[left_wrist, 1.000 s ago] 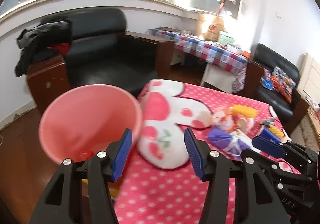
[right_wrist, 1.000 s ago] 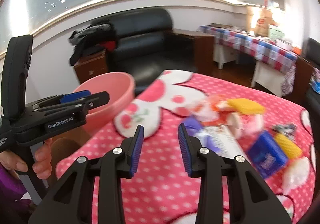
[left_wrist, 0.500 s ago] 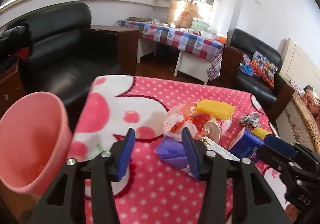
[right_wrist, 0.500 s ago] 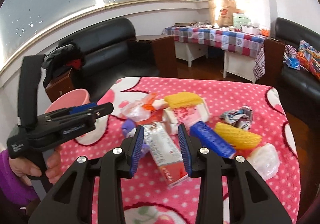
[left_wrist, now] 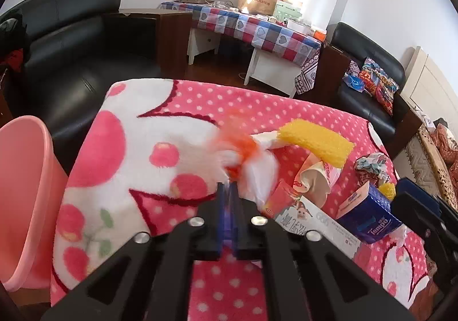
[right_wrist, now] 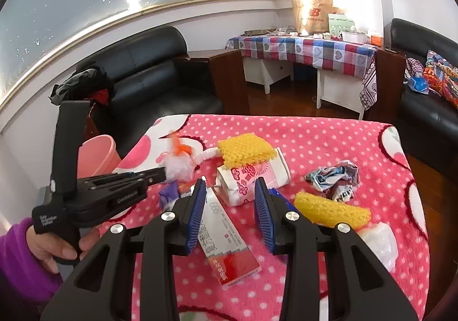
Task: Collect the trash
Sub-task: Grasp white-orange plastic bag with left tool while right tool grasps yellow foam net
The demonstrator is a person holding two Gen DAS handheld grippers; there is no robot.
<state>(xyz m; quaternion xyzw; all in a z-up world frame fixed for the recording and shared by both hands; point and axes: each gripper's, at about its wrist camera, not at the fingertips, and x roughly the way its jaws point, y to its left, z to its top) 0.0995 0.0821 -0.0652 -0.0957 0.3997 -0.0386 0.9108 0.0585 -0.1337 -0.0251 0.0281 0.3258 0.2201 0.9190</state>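
Left tool point(left_wrist: 228, 188) is pinched tight, its blue pads nearly together on a white-and-orange wrapper point(left_wrist: 246, 160). From the right camera that same wrapper point(right_wrist: 179, 162) hangs off the tip of the left tool point(right_wrist: 160, 173), blurred, and it looks lifted clear of the table point(right_wrist: 329, 135), though I can't be certain. So the step in hand, as I read it, is the carry: one piece of trash gripped and on its way to the pink bin point(left_wrist: 24, 198), which stands off the table's near-left corner, mouth tilted toward us.

Next move calls for a swing left and over that rim, then a release above the opening. The wrapper is light and floppy, so it may flutter; best to let go low inside the mouth.

Right tool point(right_wrist: 230, 206) is spread wide and holds nothing. It hovers above the middle of the pile, a flat white-and-red box point(right_wrist: 226, 243) under its left pad and a paper cup point(right_wrist: 249, 180) lying on its side just beyond.

Plenty is left: two yellow sponges point(right_wrist: 246, 149) point(right_wrist: 332, 210), a crumpled wrapper ball point(right_wrist: 335, 179) to the right, and a blue tissue pack point(left_wrist: 369, 218). Early in the job, I'd say.
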